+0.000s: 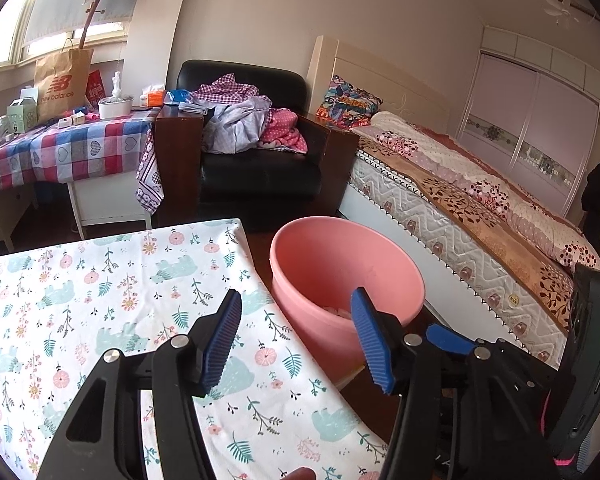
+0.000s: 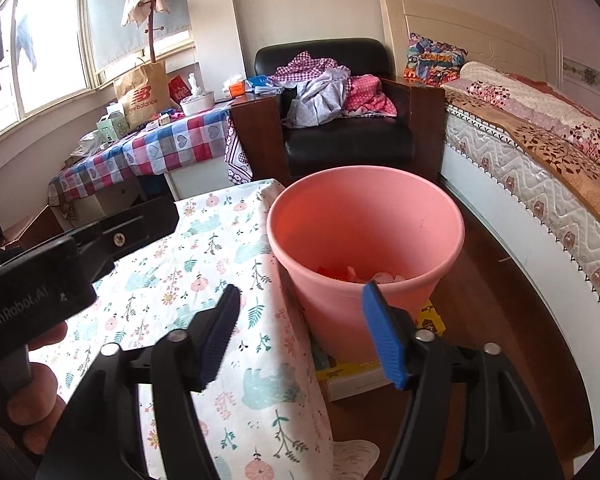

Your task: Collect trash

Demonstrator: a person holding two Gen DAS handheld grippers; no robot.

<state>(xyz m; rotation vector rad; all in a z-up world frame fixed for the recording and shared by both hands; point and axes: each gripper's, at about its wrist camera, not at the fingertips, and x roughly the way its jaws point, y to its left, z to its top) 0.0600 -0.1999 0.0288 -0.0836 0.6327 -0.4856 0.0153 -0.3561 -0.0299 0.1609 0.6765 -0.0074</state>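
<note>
While scraps point(image 2: 356, 274) of red and white lie crumpled at the bottom of the pink bin point(image 2: 440, 216), we hold both claws spread and empty. Our left claw point(image 1: 296, 340) hangs over the desk's edge with one tip above the bin's rim; our right claw point(image 2: 300, 336) straddles the same edge, just short of the bin. No loose trash shows on the desk point(image 2: 228, 240), so we judge the collecting mostly done, or the next piece out of view.

To do the next step well, we should sweep low across the cloth, pinch any scrap near its middle, and let go only once well over the bin's mouth, since light paper drifts.

That bin is smooth plastic, round, tapering downward, and sits on a yellow box point(image 2: 432, 320) on the wooden floor point(image 2: 500, 320). Thin floral cloth drapes the desk and may bunch if snagged. Our ribbed blue pads point(image 2: 384, 340) should grip paper well.
</note>
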